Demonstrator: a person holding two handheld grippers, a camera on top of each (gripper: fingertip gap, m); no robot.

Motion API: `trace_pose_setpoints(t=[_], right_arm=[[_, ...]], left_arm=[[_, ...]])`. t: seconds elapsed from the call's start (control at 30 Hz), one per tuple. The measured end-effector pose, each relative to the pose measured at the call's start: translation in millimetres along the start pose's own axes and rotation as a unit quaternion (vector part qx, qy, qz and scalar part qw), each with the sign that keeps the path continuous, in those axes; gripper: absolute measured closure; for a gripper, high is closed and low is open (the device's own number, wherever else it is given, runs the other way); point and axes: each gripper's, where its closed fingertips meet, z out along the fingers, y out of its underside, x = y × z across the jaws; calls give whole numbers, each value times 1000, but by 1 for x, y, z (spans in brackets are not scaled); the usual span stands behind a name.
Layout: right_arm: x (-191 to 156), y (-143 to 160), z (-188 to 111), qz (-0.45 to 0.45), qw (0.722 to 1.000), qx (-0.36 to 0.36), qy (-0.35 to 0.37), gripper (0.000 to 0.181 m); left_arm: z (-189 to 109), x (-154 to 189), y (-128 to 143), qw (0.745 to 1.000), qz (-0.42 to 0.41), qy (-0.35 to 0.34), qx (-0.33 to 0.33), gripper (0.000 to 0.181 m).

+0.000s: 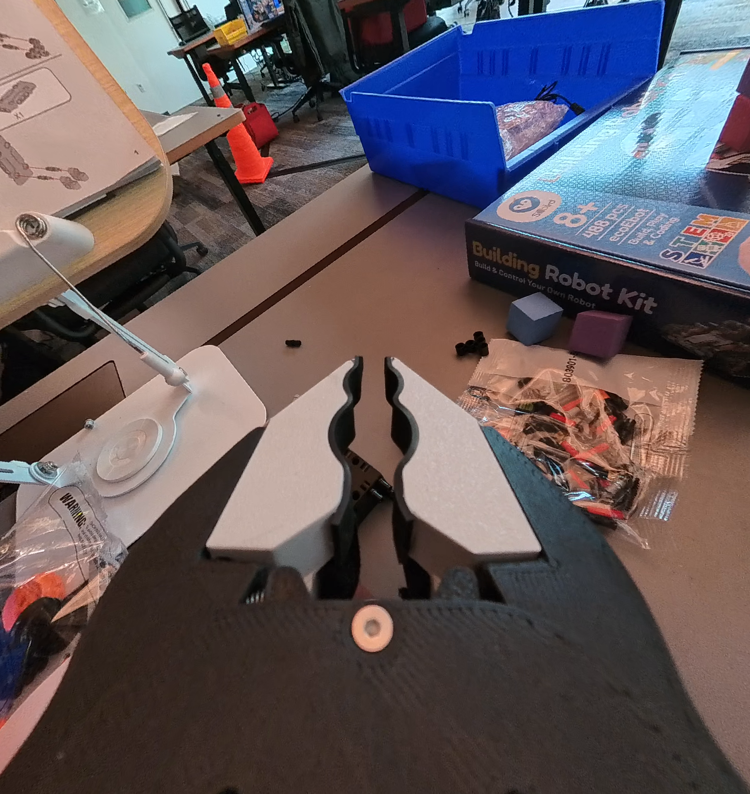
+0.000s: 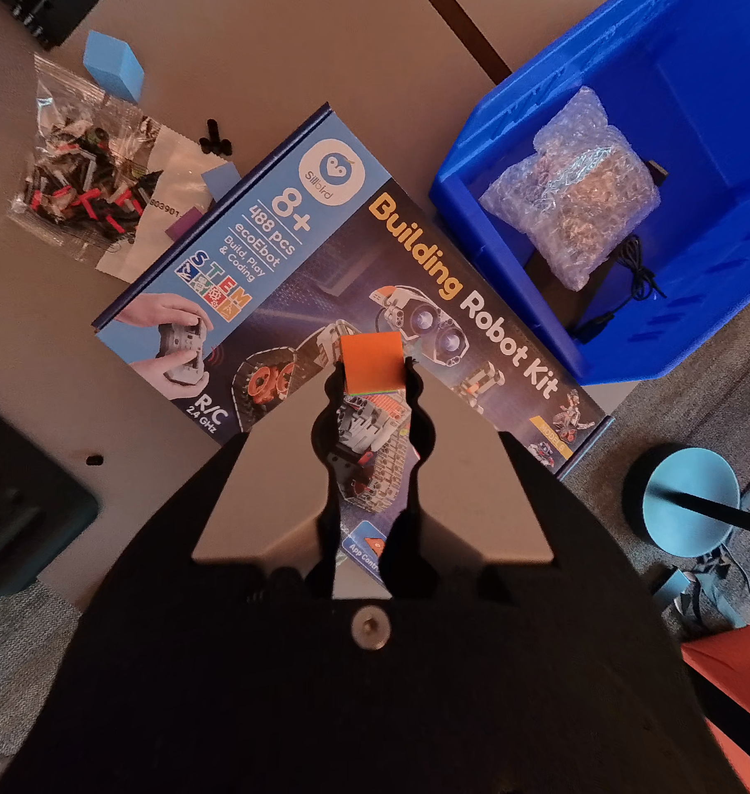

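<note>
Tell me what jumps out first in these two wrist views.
In the right wrist view, the right gripper is at an orange foam cube topping a stack on the big printed cardboard kit box. A bright blue plastic bin beside the box holds a bubble-wrapped bundle. The left gripper hangs over the grey table, a small black plastic part between its fingers, near a clear bag of small parts.

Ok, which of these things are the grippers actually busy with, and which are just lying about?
In the grippers:
- orange cube, between the right gripper fingers
- black part, between the left gripper fingers

Lying about:
- blue bin
- kit box
- parts bag
- light blue cube
- purple cube
</note>
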Motion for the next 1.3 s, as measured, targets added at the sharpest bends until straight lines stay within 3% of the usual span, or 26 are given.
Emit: trace_pose_setpoints(t=[0.17, 0.47, 0.6, 0.7, 0.8, 0.87, 1.03, 1.17, 1.3], right_arm=[[1, 0, 1, -2, 1000, -1, 7, 149], [3, -1, -1, 2, 1000, 4, 10, 155], [4, 4, 3, 1, 1000, -10, 15, 143], [6, -11, -12, -5, 998, 25, 54, 138], [-24, -42, -20, -49, 995, 71, 42, 138], [-57, -53, -2, -96, 994, 51, 12, 135], [-124, -59, 75, -216, 974, -50, -41, 127], [-145, -52, 119, -271, 954, -110, -71, 129], [-141, -47, 141, -295, 941, -154, -66, 133]], left_arm=[[0, 0, 0, 1000, 0, 1, 0, 172], [0, 0, 0, 1000, 0, 1, 1, 172], [0, 0, -1, 1000, 0, 1, 1, 172], [-1, 0, -1, 1000, -1, 0, 2, 172], [0, 0, -1, 1000, 0, 1, 1, 172], [1, 1, 0, 1000, 2, 1, -1, 172], [-1, -1, 0, 1000, -1, -2, 1, 172], [-3, -4, -2, 1000, -5, -3, 6, 172], [-4, -2, -4, 1000, -3, -1, 9, 173]])
